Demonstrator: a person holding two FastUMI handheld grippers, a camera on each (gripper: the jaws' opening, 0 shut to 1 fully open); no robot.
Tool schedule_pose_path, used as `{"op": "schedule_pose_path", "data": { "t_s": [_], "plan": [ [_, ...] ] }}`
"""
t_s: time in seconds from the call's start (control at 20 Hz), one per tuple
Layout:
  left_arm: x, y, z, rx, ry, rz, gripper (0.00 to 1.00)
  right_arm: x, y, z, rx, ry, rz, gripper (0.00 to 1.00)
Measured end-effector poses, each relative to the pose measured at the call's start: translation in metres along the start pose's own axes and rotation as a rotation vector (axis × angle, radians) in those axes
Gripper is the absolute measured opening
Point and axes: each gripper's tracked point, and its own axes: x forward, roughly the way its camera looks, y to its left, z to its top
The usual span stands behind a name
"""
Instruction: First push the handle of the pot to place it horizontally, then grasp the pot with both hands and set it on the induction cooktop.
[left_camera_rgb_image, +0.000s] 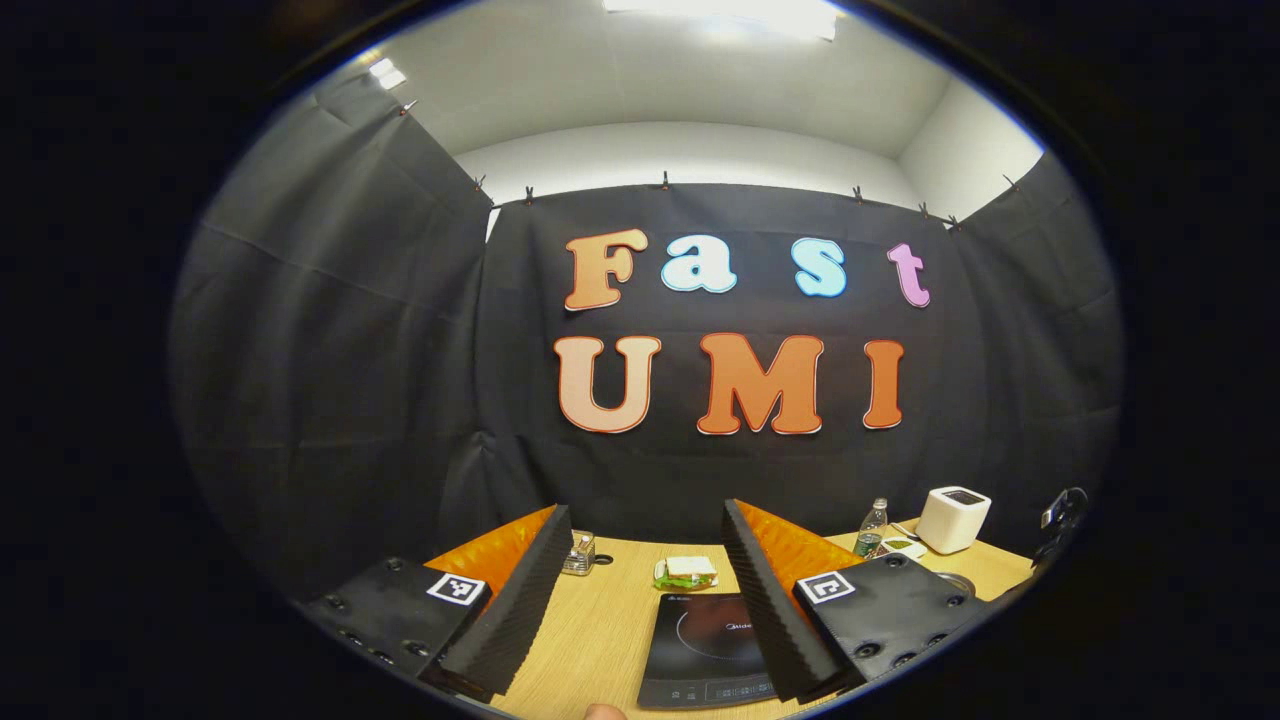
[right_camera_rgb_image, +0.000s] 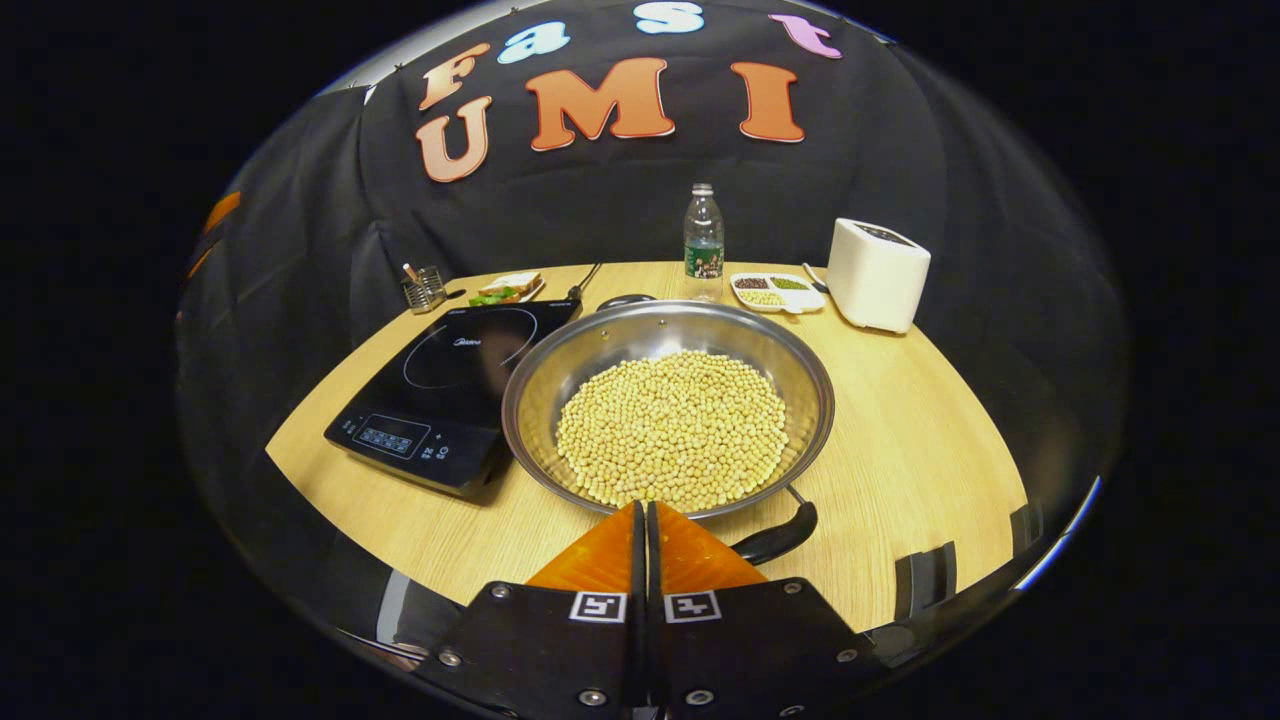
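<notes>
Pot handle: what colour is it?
Black; the handle shows best in the right gripper view, sticking out from the steel pot beside the right gripper.

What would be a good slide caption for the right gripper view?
Shut right gripper poised by the handle of a bean-filled pot beside the induction cooktop.

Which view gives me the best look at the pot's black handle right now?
The right gripper view. The round steel pot of yellow beans sits mid-table, and its black handle pokes out at the near rim, partly hidden behind the shut right tool. The left gripper view looks over the black induction cooktop instead.
</notes>
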Motion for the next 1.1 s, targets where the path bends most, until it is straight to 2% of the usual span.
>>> {"op": "schedule_pose_path", "data": {
  "t_s": [0.65, 0.9, 1.0, 1.1],
  "plan": [
    [0.001, 0.003, -0.003, -0.009, 0.014, 0.005, 0.98, -0.005, -0.021, -0.002, 0.024, -0.006, -0.051, 0.00],
    [0.001, 0.002, -0.002, -0.007, 0.010, 0.006, 0.97, -0.006, -0.003, -0.012, 0.024, 0.004, 0.000, 0.00],
    [0.001, -0.001, -0.004, -0.009, 0.010, 0.001, 0.98, -0.003, -0.009, -0.019, 0.019, 0.025, -0.017, 0.00],
    [0.001, -0.002, -0.005, -0.004, 0.016, -0.001, 0.98, 0.000, -0.009, -0.020, 0.061, 0.035, 0.003, 0.00]
  ]
}}
